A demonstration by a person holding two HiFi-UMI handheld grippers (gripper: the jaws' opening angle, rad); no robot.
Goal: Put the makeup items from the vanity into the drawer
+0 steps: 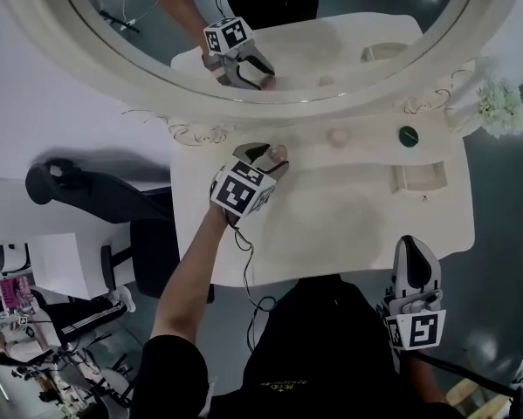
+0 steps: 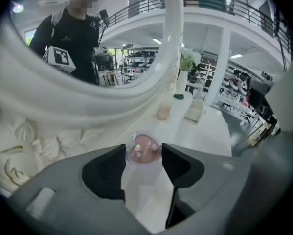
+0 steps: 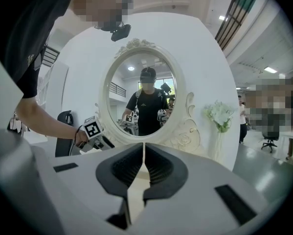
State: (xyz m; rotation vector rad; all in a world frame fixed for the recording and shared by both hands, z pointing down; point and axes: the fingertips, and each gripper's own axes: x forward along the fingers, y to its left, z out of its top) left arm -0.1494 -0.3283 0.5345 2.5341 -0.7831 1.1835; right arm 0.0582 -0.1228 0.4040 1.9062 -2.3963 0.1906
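Right gripper hung off the bench's front edge, jaws together. Left gripper clamped a pink compact by the back edge; only its view showed the heart lid.

The mirror runs off the top edge. The person's body hides the bench's near edge. The small green item is too small to identify.
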